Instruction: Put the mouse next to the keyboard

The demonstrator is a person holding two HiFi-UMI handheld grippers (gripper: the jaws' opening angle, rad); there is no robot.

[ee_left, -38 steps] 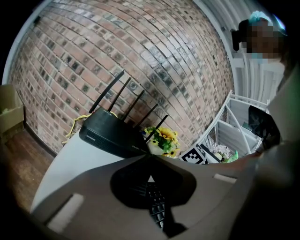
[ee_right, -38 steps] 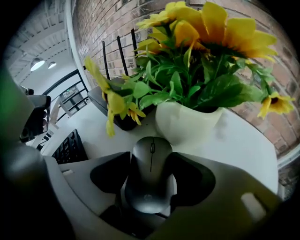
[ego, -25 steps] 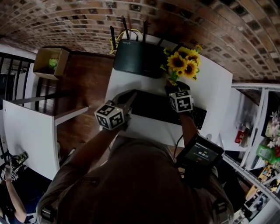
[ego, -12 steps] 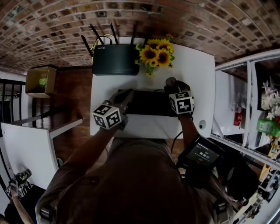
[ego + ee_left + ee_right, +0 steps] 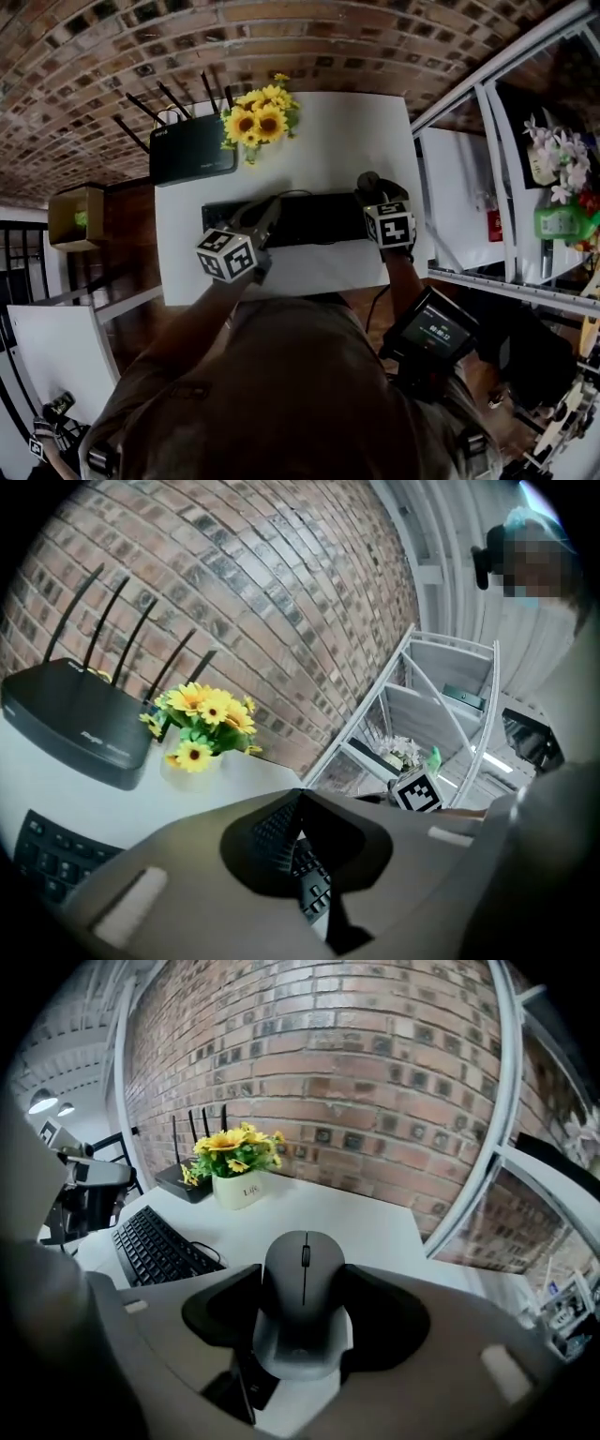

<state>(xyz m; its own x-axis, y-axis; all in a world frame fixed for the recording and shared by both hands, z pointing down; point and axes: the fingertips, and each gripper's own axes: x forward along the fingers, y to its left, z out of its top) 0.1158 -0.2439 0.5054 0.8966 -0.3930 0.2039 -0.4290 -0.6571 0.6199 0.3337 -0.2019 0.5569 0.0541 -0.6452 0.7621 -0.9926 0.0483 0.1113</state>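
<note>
A white desk (image 5: 347, 131) is shown set against a brick wall (image 5: 281, 37). The grey mouse (image 5: 303, 1265) is grasped by the right hand-held gripper (image 5: 300, 1309), whose pads are pressed against its two flanks with the jaws stood wide. It is held just off the right end of the black keyboard (image 5: 309, 217). Whether it rests on the desk cannot be told. The mouse is judged light and rigid, with a smooth domed shell that may slip. The flat lower flanks, as taken here, are judged the soundest hold, and the wheel and buttons are best left untouched. The left hand-held gripper (image 5: 300, 799) is seen clenched on nothing, above the keyboard's left part. Further back, a white pot (image 5: 239, 1188) is filled with sunflowers (image 5: 261, 112), beside a black router (image 5: 192, 148). Off the desk, an open cardboard box (image 5: 77, 216) is seen with something green inside.
</note>
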